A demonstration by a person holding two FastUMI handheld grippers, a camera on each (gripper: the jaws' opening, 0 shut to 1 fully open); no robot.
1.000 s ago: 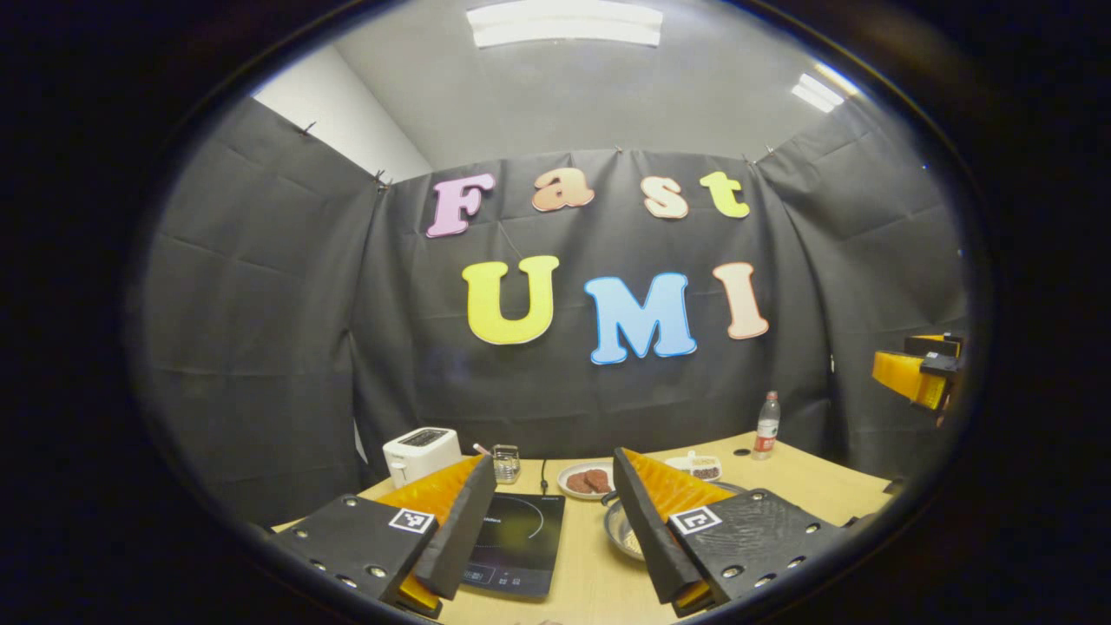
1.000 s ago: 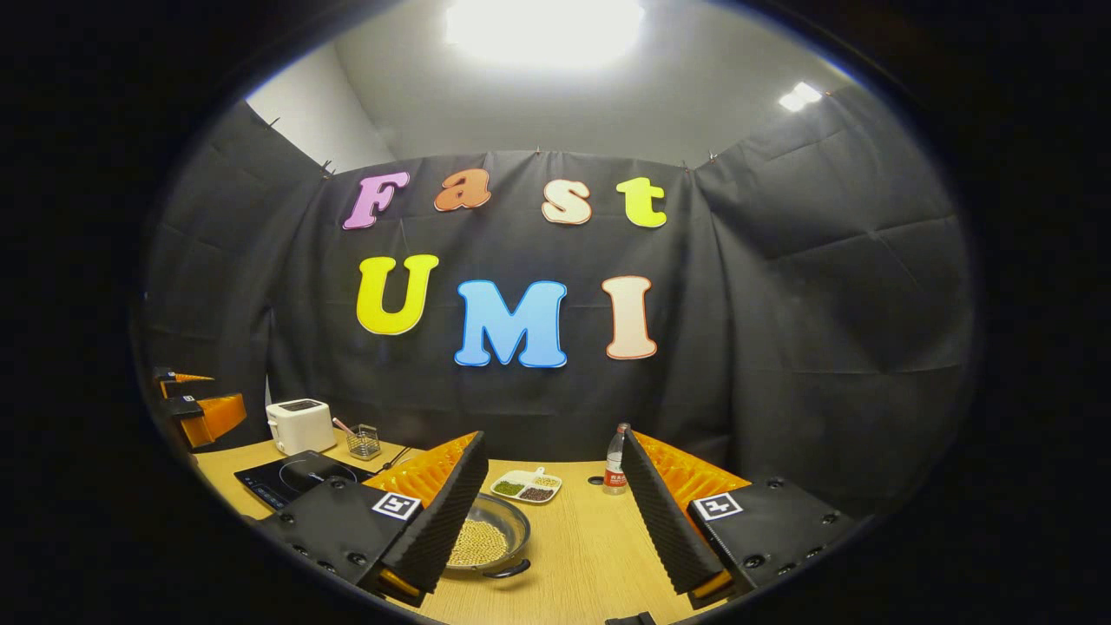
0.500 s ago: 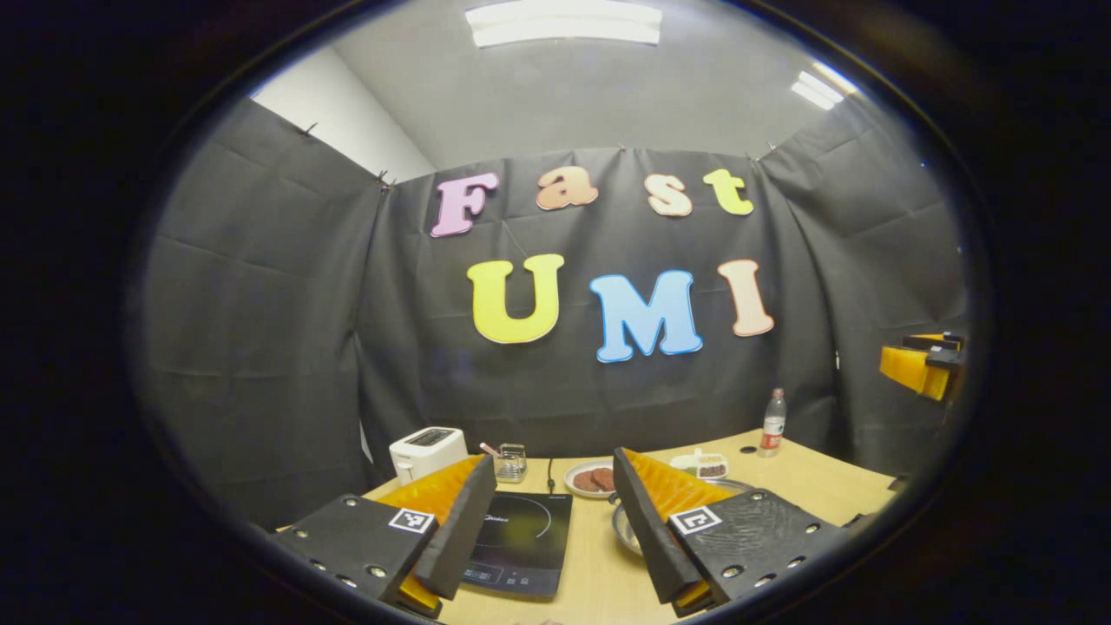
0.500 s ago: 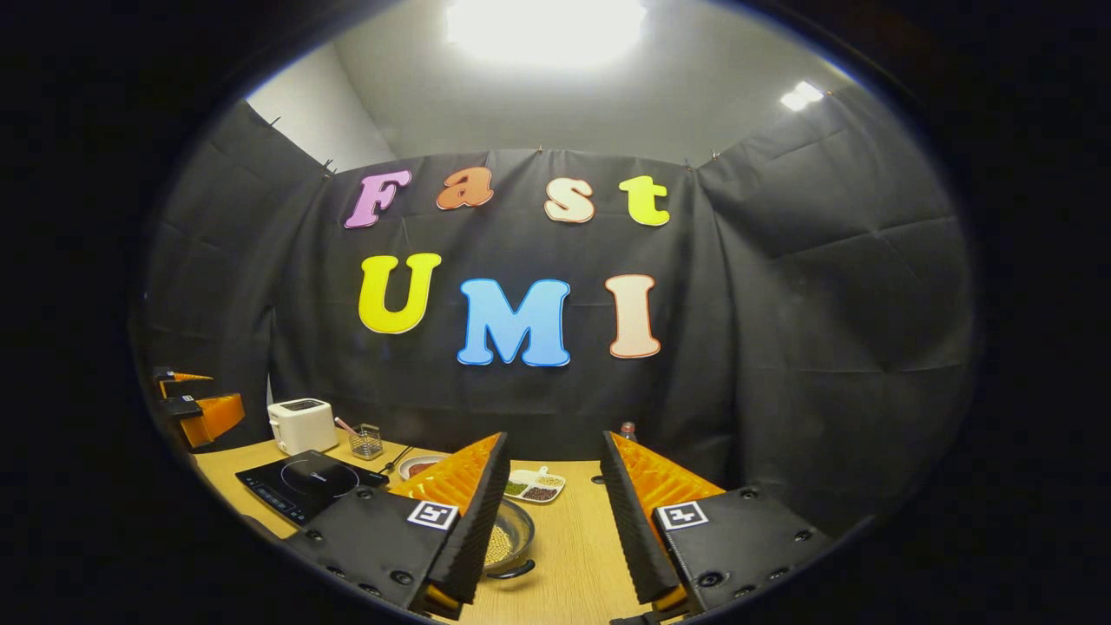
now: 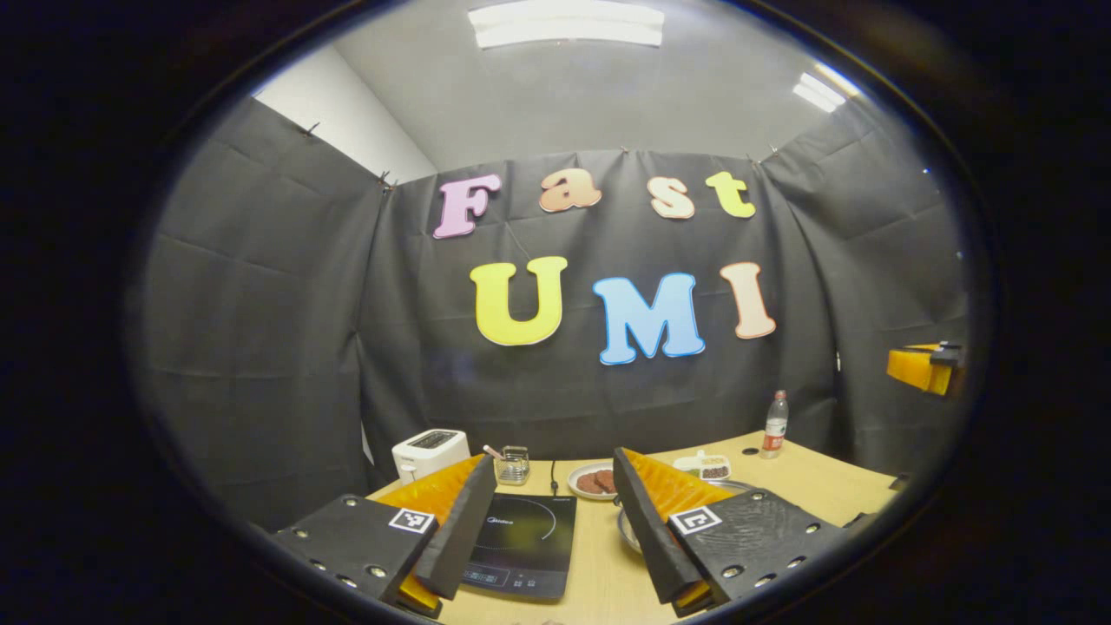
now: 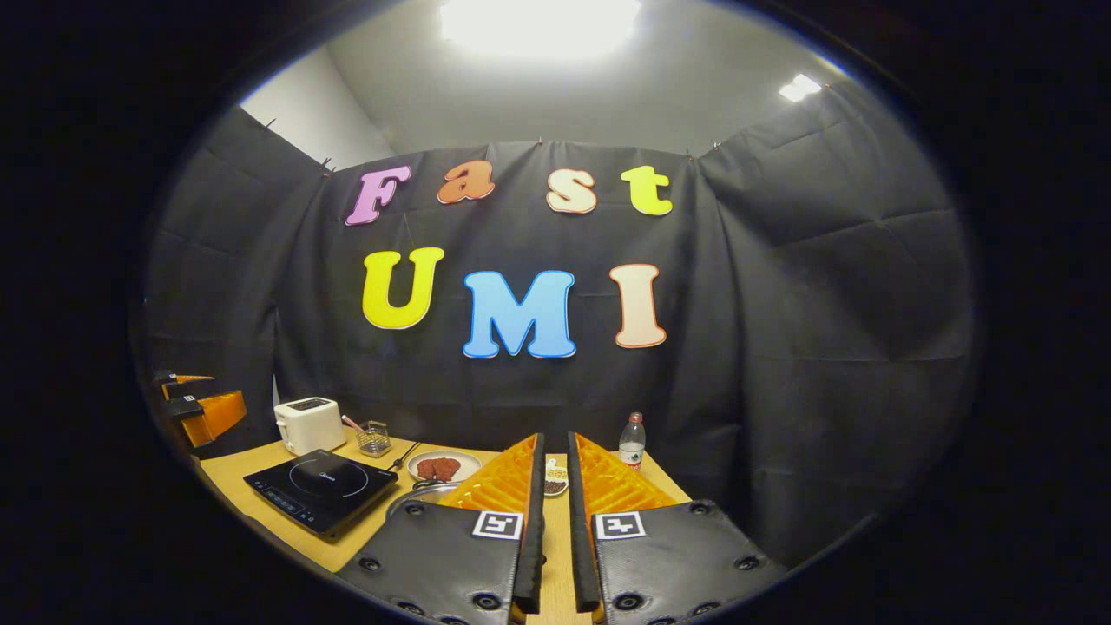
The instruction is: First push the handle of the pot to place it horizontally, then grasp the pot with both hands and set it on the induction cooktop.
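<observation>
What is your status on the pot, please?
Left gripper open above cooktop. Right gripper nearly shut, empty. Pot on table, untouched.

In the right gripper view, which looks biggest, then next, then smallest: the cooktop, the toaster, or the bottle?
1. Cooktop, though it sits nearest the camera, which helps.
2. Toaster.
3. Bottle, the smallest.

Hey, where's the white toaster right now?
In the left gripper view, the toaster stands at the table's back left, behind the induction cooktop.
</observation>
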